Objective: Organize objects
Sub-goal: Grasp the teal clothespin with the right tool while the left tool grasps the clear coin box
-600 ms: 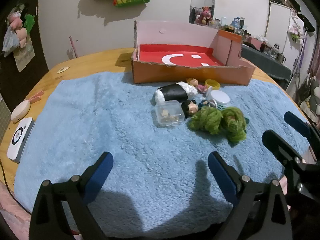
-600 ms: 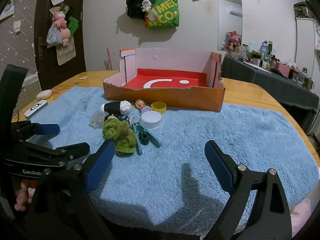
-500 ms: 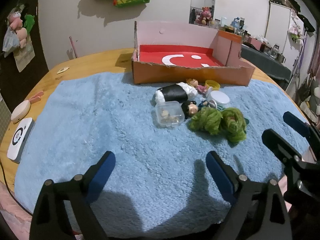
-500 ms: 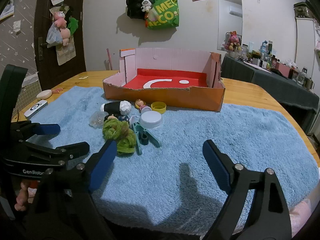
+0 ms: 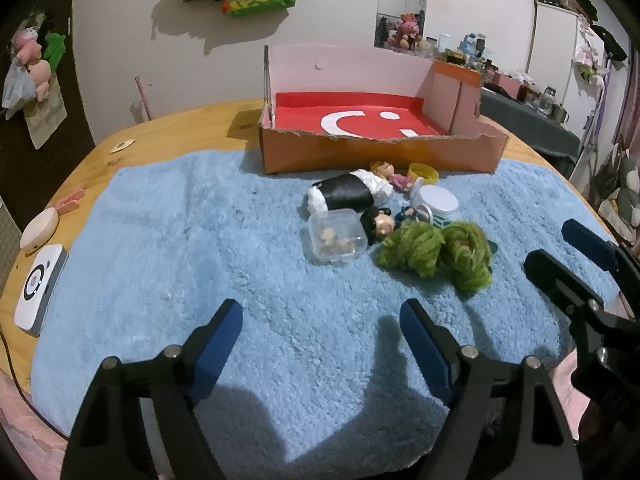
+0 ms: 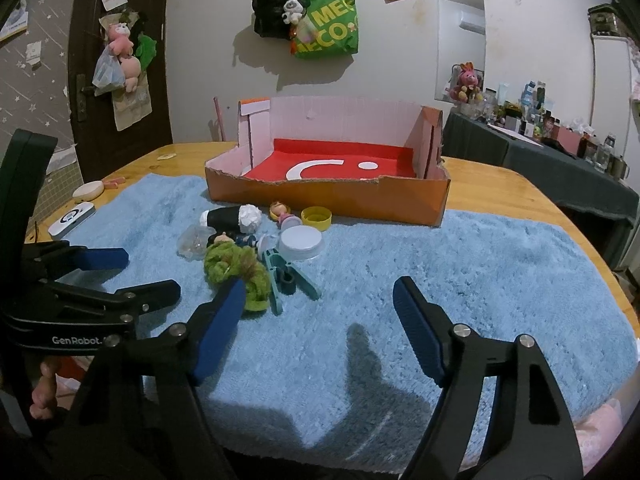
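Currently you're holding the left gripper and right gripper spread wide with nothing between the jaws, hovering over the blue rug. Green yarn, clear case and dolls are lying mid-rug, orange box sitting just beyond.

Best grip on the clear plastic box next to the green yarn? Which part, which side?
Take the clear plastic box across its two short straight sides, coming from above and from the near, open side of the blue rug. It lies flat, lid up. The doll head touches its right edge and the black roll crowds the back, so pinching it front to back looks tighter.
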`<state>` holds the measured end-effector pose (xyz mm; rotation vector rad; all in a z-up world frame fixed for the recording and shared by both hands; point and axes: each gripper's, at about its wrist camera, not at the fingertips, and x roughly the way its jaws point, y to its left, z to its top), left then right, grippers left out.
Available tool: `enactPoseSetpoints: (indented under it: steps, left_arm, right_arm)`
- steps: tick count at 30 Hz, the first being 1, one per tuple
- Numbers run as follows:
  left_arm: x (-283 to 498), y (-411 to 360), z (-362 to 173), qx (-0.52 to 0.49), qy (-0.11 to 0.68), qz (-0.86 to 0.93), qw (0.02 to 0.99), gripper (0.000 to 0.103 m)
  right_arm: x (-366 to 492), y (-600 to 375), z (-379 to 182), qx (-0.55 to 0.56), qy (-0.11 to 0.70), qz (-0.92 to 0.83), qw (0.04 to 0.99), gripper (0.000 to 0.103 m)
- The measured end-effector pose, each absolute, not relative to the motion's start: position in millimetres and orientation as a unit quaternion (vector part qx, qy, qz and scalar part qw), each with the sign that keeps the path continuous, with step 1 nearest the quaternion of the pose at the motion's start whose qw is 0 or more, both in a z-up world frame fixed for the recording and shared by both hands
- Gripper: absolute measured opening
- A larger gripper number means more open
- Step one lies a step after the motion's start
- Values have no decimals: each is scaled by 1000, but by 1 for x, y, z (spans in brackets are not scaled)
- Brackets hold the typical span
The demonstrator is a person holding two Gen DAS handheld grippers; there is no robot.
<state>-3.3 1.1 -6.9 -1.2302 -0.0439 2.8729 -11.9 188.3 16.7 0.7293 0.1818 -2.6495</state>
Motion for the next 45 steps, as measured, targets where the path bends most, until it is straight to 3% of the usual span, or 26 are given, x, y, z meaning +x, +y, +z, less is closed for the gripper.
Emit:
enactPoseSetpoints:
  steps: [3,16,34,41,45]
  left_arm:
    - [-8,0,-5,-393,-14,919,8,83]
    - [-38,-7,-8,-415,-7,910,0,83]
    - [-63,-15,-11,-424,-15,906,2,82]
    - [-67,-16,-12,-424,-8,906,6,82]
    - [-70,-15,-13,-421,-4,907,7,82]
  right_arm:
    - [-15,187,20,257,70,-946,187,71]
    - [-46,178,14,287,98,-939,165,70]
    - [-77,159,2,327,92,-914,220,70]
    - [-84,150,0,347,136,-897,237,70]
    - [-90,165,-6,368,114,-895,226,58]
